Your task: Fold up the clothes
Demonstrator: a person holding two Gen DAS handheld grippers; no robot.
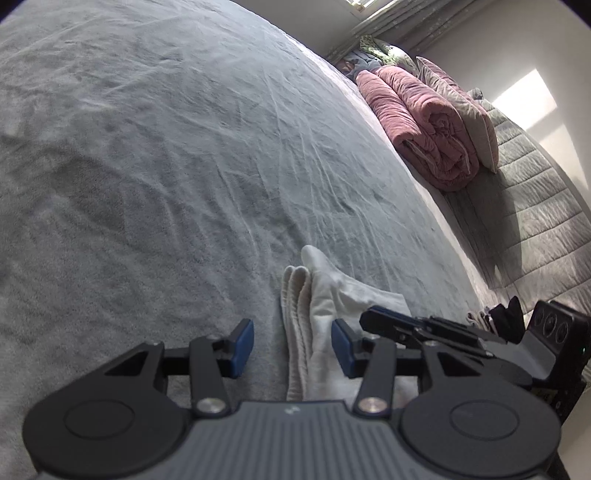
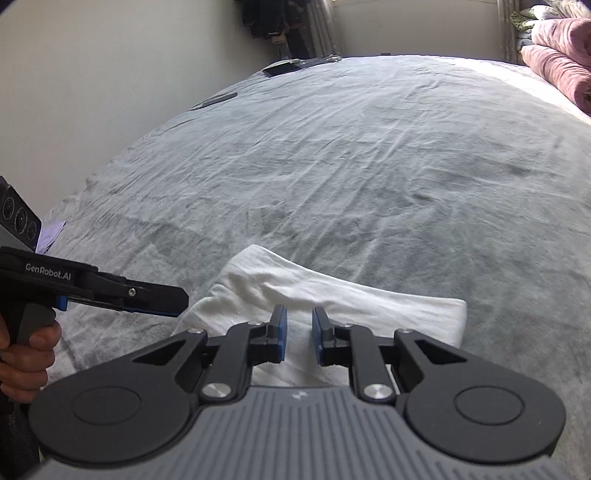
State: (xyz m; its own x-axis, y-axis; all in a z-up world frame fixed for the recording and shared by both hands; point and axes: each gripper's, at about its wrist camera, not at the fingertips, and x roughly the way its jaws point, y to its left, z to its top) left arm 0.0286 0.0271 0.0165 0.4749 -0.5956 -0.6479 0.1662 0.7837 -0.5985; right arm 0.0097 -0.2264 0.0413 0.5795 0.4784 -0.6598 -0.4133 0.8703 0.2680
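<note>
A: The white folded cloth (image 2: 332, 299) lies at the near edge of the grey bed (image 2: 332, 147). The left gripper (image 1: 291, 347) stands half open astride its layered edge, gripping nothing.

B: The right gripper (image 2: 299, 332) hovers narrowly parted, empty. It should pinch all layers together; open bedding lies ahead, pink quilts (image 1: 424, 122) well apart.

Location: a home bedroom. Indicators: a wide bed (image 2: 332, 155) under a grey cover, a rolled pink quilt (image 1: 417, 122), pillows (image 1: 458, 99), and curtains (image 1: 399, 22) at a window.

grey bedspread (image 1: 166, 147), pink quilt (image 1: 424, 122), pillow (image 1: 465, 107)
</note>
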